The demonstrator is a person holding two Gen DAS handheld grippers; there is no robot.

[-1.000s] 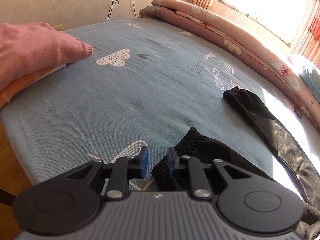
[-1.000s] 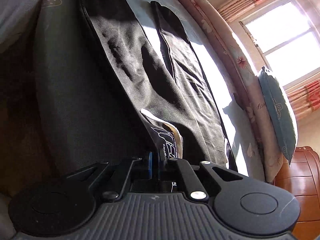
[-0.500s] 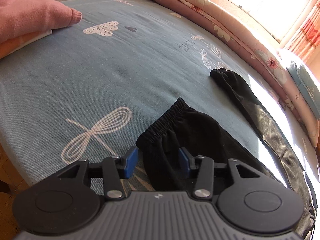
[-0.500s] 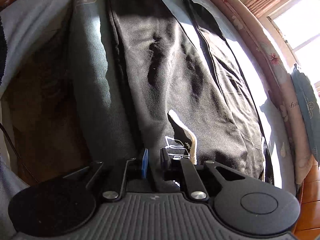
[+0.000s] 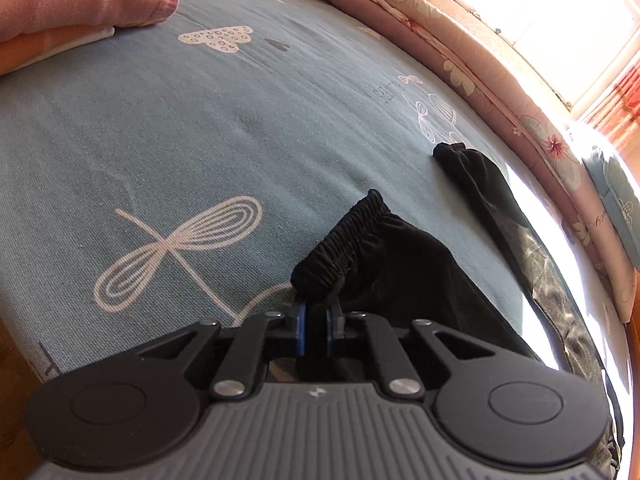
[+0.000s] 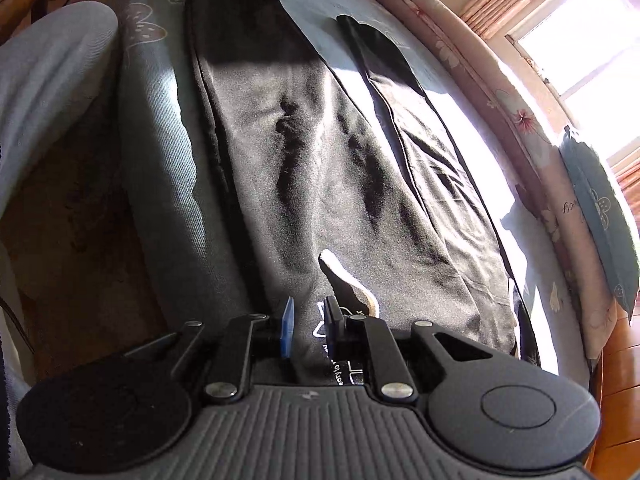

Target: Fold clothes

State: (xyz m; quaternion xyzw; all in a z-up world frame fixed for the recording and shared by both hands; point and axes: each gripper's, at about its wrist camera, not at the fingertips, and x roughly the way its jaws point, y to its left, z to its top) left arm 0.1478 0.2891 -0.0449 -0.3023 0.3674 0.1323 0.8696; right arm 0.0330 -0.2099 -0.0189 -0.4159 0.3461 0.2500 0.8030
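**Black trousers gripped at the cuff on the bed**

While black trousers (image 6: 320, 168) lie stretched lengthwise across the blue patterned bedsheet (image 5: 200, 120), the left gripper (image 5: 316, 326) pinches the elastic cuff (image 5: 344, 244) of the nearer leg, its blue-padded fingers (image 5: 301, 330) pressed together on the dark fabric. The other leg's cuff (image 5: 456, 156) lies apart, farther up the sheet. At the waist end, the right gripper (image 6: 308, 326) has its fingers (image 6: 286, 326) slightly spread and opening, with the printed waistband area (image 6: 340, 344) between them but not squeezed. A folded pink garment (image 5: 72, 0) sits at the bed's far corner, and rolled floral quilts (image 5: 460, 60) line the window side.
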